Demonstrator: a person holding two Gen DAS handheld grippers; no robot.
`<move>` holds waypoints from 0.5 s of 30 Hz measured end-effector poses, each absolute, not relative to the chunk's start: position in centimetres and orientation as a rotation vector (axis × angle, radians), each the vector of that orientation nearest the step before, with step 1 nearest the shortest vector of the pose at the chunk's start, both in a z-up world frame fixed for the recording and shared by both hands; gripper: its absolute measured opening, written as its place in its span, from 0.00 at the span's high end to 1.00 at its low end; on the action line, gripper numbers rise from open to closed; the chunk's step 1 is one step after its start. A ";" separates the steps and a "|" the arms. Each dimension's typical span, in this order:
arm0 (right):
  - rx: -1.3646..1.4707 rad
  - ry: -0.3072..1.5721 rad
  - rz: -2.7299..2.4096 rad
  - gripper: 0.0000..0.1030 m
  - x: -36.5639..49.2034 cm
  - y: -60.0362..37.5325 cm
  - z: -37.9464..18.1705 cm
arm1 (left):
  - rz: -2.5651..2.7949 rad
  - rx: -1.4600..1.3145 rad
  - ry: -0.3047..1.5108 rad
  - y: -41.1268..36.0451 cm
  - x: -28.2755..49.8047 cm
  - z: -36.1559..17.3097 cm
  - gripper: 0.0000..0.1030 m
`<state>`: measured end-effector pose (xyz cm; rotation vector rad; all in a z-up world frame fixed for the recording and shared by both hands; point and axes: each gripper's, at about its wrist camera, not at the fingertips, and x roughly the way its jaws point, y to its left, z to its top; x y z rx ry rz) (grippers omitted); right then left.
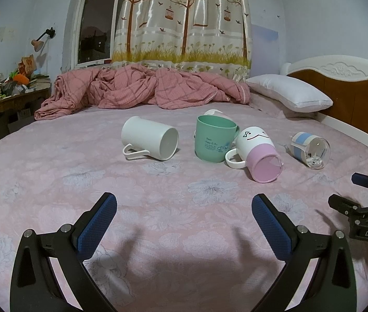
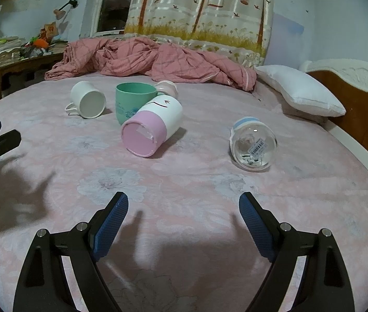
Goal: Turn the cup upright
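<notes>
Lying on their sides on a pink bed point(image 1: 157, 221) are a white mug point(image 1: 149, 138), a pink-and-white mug point(image 1: 258, 153) and, far right, a clear cup point(image 1: 311, 149). Between the two mugs a green cup point(image 1: 213, 139) stands upright. Nearer, the left gripper point(image 1: 184, 208) and right gripper point(image 2: 184, 208) hover with jaws spread wide, holding nothing.

Five cups are counted: white mug point(image 1: 149, 138), green cup point(image 1: 213, 138), pink-and-white mug point(image 1: 258, 153), glass cup point(image 1: 310, 149), and one partly hidden cup point(image 1: 213, 112).

The left gripper point(image 1: 184, 208) hovers low with its blue-padded fingers point(image 1: 98, 223) spread wide, gripping nothing. Just beside it, the right gripper point(image 2: 184, 208) hangs level, its jaws equally wide apart and likewise empty.
</notes>
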<state>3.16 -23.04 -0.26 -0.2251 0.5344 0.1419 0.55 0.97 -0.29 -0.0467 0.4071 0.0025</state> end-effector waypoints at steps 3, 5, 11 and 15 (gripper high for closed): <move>-0.227 0.535 0.142 0.14 3.2 -22.9 -0.4 | 0.003 -0.046 0.405 1.0 0.6 -0.3 0.00; -0.237 0.536 0.141 0.14 3.1 -22.8 -0.4 | 0.004 -0.043 0.404 1.0 0.6 -0.2 0.00; -0.238 0.536 0.140 0.14 3.1 -22.8 -0.4 | 0.004 -0.036 0.397 1.1 0.6 0.0 0.00; -0.241 0.532 0.132 0.14 2.9 -22.8 -0.3 | 0.004 -0.036 0.399 0.9 0.5 0.1 0.00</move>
